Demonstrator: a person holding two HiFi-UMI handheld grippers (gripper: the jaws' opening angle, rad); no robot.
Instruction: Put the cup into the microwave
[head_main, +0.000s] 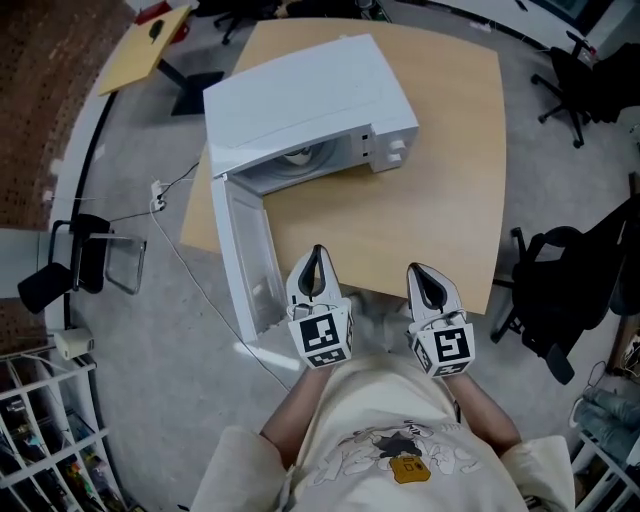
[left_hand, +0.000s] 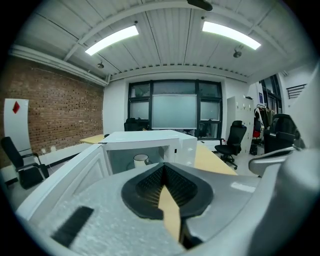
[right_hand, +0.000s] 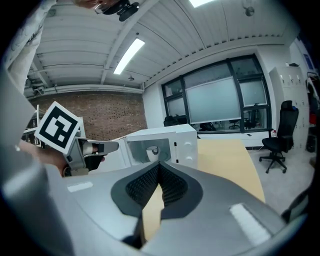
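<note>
A white microwave (head_main: 300, 95) stands on the wooden table (head_main: 430, 200) with its door (head_main: 245, 255) swung open toward me. A white cup (left_hand: 140, 160) sits inside its chamber, upright, and the cup (right_hand: 152, 152) also shows in the right gripper view. My left gripper (head_main: 317, 252) hovers at the table's near edge beside the open door, shut, with nothing between its pads (left_hand: 162, 170). My right gripper (head_main: 418, 270) hangs level with it further right, also shut and empty (right_hand: 160, 167). Both are well short of the microwave.
Black office chairs stand at the right (head_main: 560, 290) and far right (head_main: 585, 75). Another black chair (head_main: 80, 260) is on the floor at left, and a power cable (head_main: 170, 250) trails from the microwave side. A yellow-topped table (head_main: 145, 50) lies at the far left.
</note>
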